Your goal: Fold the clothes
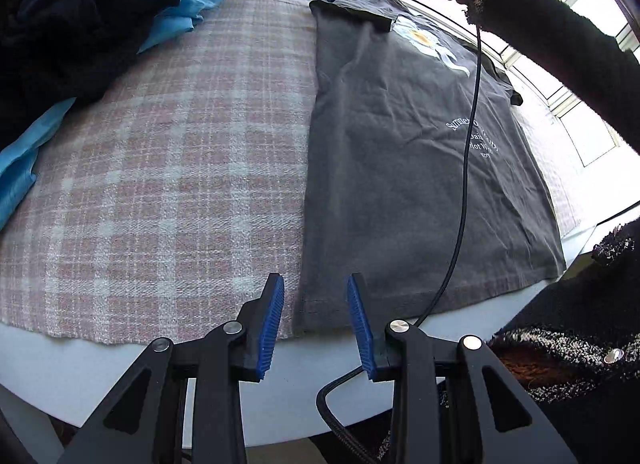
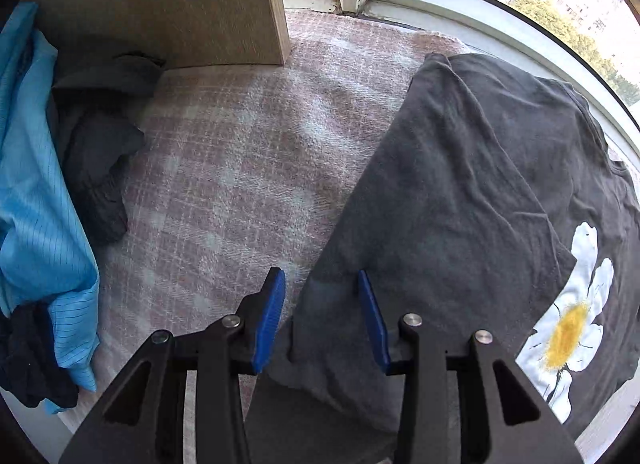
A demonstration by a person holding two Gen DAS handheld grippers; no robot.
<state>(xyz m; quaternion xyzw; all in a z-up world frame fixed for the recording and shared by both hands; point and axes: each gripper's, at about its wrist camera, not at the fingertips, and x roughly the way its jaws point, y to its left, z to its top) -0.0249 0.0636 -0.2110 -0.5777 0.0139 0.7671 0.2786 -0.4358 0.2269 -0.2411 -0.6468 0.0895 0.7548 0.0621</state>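
On the plaid cloth (image 1: 172,168) covering the desk (image 1: 120,364), the grey T-shirt (image 1: 400,168) lies half folded. Both the left gripper (image 1: 316,324) and right gripper (image 2: 322,320) hover with jaws spread, empty; a shallow pinch at the folded edge could catch one layer and undo it.

A dark grey T-shirt (image 1: 400,152) with a white daisy print (image 2: 572,324) and white lettering is lying flat at the right of the frame, one side folded inward, its sleeve covering part of the flower.
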